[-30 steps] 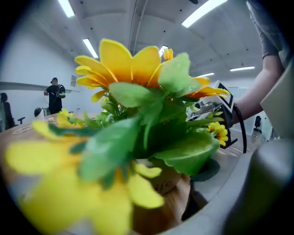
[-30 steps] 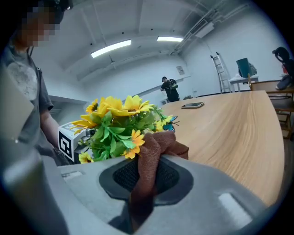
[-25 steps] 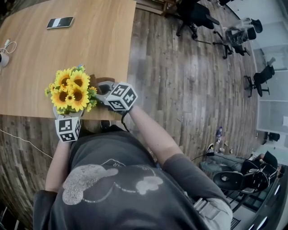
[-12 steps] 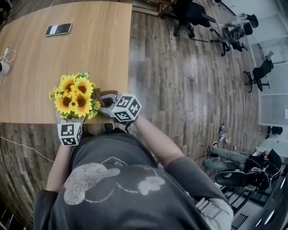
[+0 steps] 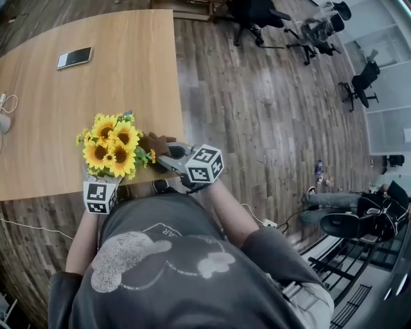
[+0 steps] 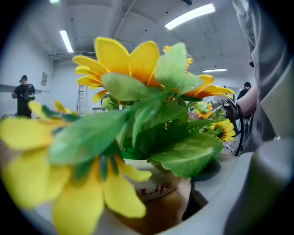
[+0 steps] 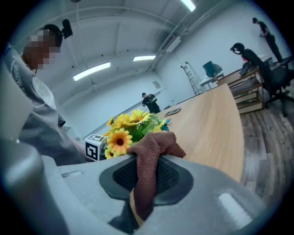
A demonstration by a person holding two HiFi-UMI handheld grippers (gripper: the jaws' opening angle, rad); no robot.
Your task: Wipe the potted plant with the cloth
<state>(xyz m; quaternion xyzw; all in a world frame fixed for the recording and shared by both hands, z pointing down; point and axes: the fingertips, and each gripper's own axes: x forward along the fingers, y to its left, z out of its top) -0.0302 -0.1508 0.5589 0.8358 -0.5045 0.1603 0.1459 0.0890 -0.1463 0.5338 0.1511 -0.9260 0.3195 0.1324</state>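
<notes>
The potted plant [image 5: 114,144], yellow sunflowers with green leaves in a white pot [image 6: 154,186] with red print, stands near the front edge of the wooden table [image 5: 96,83]. My left gripper [image 5: 99,186] is directly below it, jaws hidden under the flowers. In the left gripper view the jaws stand either side of the pot, and petals cover the left jaw. My right gripper [image 5: 168,154] is just right of the flowers, shut on a brown cloth [image 5: 154,142]. The cloth [image 7: 154,147] bunches out between the pads [image 7: 177,179] toward the sunflowers [image 7: 131,128].
A phone [image 5: 74,57] lies at the table's far side, and a white cable [image 5: 5,106] at its left edge. Office chairs [image 5: 257,16] stand on the wooden floor to the right. A black cable runs on the floor by my feet. People stand far off in the room [image 6: 22,94].
My right gripper with the cloth has drawn back to the right, slightly away from the flowers. The left gripper stays under the plant. The head view has shifted.
</notes>
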